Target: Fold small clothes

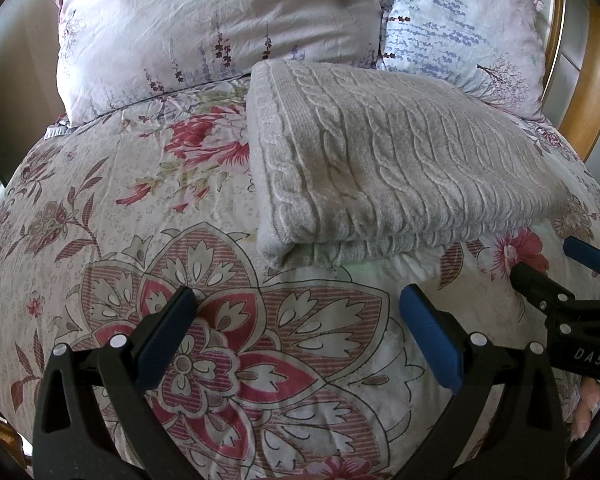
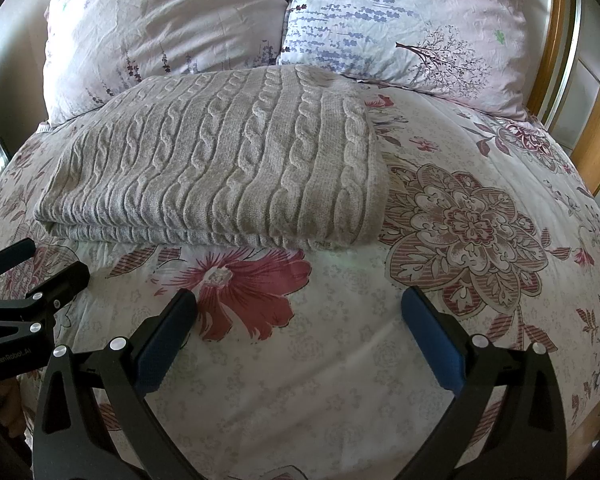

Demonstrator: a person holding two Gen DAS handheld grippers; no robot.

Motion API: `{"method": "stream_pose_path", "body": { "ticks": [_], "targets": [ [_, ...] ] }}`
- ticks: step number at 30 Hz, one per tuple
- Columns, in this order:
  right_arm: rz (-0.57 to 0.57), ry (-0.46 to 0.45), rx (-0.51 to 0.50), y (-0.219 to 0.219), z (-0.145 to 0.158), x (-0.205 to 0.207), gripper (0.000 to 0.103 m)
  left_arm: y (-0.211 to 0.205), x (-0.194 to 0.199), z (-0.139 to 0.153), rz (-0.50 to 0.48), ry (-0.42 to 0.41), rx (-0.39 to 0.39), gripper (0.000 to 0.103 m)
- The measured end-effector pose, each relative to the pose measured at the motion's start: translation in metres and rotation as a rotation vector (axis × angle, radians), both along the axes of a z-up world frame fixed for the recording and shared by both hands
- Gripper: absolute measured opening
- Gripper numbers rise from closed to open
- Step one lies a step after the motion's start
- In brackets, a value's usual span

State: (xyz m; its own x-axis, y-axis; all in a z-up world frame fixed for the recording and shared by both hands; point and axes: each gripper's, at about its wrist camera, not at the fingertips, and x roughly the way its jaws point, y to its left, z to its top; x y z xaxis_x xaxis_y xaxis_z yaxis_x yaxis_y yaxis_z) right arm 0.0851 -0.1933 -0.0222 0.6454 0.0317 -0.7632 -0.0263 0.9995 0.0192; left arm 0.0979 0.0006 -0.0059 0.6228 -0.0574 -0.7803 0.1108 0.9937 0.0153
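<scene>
A grey cable-knit sweater [image 1: 388, 160] lies folded into a thick rectangle on the floral bedspread [image 1: 140, 208]. It also shows in the right wrist view [image 2: 220, 168]. My left gripper [image 1: 298, 300] is open and empty, held over the bedspread just in front of the sweater's near left corner. My right gripper [image 2: 298, 300] is open and empty, in front of the sweater's near right edge. The right gripper shows at the right edge of the left wrist view [image 1: 548, 264]. The left gripper shows at the left edge of the right wrist view [image 2: 40, 268].
Two floral pillows [image 2: 168, 28] [image 2: 412, 20] lean behind the sweater at the head of the bed. A wooden headboard [image 2: 596, 120] curves along the right side. The bedspread [image 2: 460, 240] extends to the right of the sweater.
</scene>
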Motion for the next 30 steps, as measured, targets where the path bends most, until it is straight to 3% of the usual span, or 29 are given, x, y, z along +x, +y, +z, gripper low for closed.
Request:
{"method": "stream_pose_path", "body": {
  "ticks": [30],
  "targets": [
    [0.0, 0.0, 0.0, 0.0001, 0.0, 0.0002, 0.102, 0.001, 0.0023, -0.0011, -0.001, 0.017, 0.001, 0.101]
  ]
}}
